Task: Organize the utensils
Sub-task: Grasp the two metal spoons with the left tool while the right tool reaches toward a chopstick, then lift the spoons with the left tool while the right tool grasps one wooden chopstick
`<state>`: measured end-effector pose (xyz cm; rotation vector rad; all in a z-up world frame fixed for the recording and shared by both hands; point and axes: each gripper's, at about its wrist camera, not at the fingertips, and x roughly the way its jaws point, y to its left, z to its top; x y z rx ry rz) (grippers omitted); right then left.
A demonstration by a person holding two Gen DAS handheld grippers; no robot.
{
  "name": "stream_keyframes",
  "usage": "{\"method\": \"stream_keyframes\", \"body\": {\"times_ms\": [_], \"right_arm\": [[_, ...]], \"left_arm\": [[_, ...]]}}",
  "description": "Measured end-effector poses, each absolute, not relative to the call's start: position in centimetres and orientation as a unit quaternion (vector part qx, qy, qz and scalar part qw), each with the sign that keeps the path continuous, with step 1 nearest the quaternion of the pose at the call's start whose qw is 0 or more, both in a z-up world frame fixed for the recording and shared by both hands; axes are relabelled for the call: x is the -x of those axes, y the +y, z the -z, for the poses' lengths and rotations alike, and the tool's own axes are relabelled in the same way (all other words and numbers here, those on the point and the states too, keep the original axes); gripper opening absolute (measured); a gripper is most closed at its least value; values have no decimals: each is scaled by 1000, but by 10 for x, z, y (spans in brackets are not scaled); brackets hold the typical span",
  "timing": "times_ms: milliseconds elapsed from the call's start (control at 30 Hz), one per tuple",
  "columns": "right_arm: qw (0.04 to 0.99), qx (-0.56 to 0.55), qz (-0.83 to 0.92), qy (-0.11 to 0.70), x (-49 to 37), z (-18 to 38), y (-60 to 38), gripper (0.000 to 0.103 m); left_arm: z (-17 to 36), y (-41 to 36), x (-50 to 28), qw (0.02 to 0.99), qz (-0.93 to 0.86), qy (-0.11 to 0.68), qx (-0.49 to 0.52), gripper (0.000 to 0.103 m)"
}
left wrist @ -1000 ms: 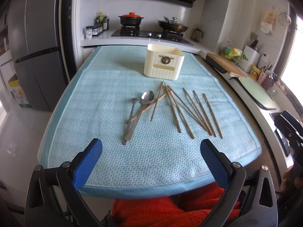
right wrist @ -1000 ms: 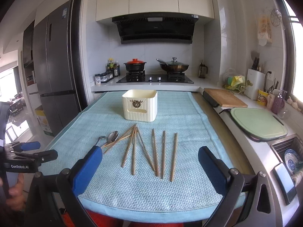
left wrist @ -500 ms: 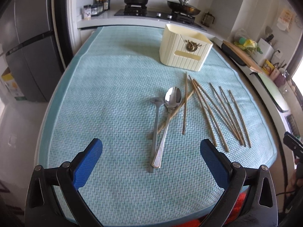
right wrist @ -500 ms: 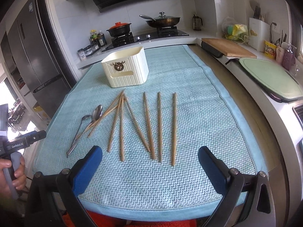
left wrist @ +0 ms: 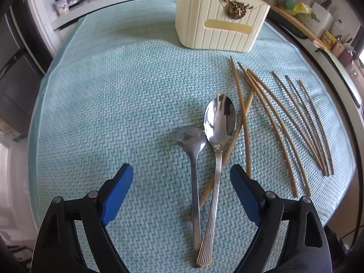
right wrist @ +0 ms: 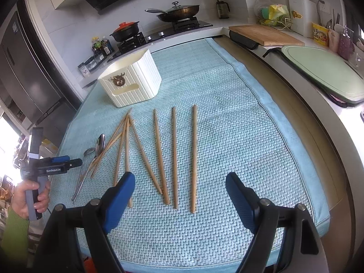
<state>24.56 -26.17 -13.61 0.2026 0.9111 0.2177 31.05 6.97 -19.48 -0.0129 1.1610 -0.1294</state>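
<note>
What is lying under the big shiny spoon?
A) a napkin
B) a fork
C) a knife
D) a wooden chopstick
D: in the left wrist view, a wooden chopstick runs slantwise beneath the big spoon and comes out again beside its handle on the blue mat.

Counter draped in a light-blue woven mat point(left wrist: 113, 95), utensils spread across it.

On the mat: a cream ribbed holder point(left wrist: 218, 20) at the far end; nearer, 2 steel spoons point(left wrist: 218, 122) side by side, handles overlapping 1 chopstick; to their right, 8 wooden chopsticks point(right wrist: 174, 154) in all, some crossing near the spoons, 3 lying apart and roughly parallel.
</note>
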Motion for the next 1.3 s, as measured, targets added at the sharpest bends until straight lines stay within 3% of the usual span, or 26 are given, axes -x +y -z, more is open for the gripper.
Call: {"method": "stream_keyframes", "body": {"times_ms": [167,233,267,300,600,667,733,1100,1167,1233,1300], "right_arm": [[881,-119,-102,446,-248,140,-270,84],[879,-128,-99,449,-251,141,-273,84],[878,-133,-98,450,-252,141,-275,84],[877,-136,-97,451,-255,141,-278,84],[867,-122,-119,469,-297,146,-281,83],[860,-103,-126,483,-320,153,-278,62],[841,-106,-133,514,-350,167,-278,52],[801,-22,-109,588,-460,219,-232,39],[805,-9,-100,584,-465,222,-224,29],[804,0,-107,585,-467,223,-217,7],[807,-2,-102,582,-466,222,-215,7]], "left_arm": [[207,71,-335,816,77,573,21,77],[213,69,-342,808,82,583,30,54],[214,69,-344,806,83,585,33,50],[213,70,-345,808,84,582,33,35],[197,99,-341,813,90,570,75,35],[190,106,-337,818,86,563,78,35],[181,111,-335,823,83,556,77,35],[154,125,-308,844,69,527,68,35],[153,128,-301,848,70,521,69,35],[147,135,-294,851,70,516,70,35],[141,134,-289,854,69,512,69,35]]}}
